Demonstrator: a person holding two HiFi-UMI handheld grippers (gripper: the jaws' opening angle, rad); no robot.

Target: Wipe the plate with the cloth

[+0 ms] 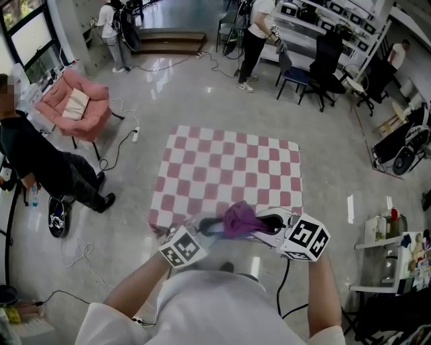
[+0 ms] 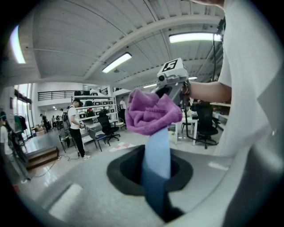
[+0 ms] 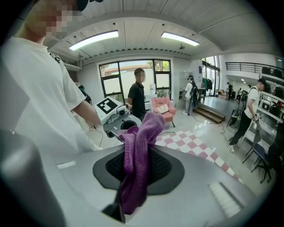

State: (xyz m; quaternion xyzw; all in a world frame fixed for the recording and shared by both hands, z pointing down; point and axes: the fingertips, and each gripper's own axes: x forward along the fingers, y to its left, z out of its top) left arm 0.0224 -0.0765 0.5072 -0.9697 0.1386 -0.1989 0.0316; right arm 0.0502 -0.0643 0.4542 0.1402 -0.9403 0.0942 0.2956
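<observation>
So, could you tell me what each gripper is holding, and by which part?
The left gripper clamps the blue plate by its rim; the right gripper clamps the purple cloth by a bunched fold.

Lab hall: equipment shelves (image 1: 327,19), office chairs (image 1: 327,62)

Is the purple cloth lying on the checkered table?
No, the right gripper holds the purple cloth up above the checkered table.

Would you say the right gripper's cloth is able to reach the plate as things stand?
Likely yes: the cloth in the right gripper sits against the plate held by the left gripper.
</observation>
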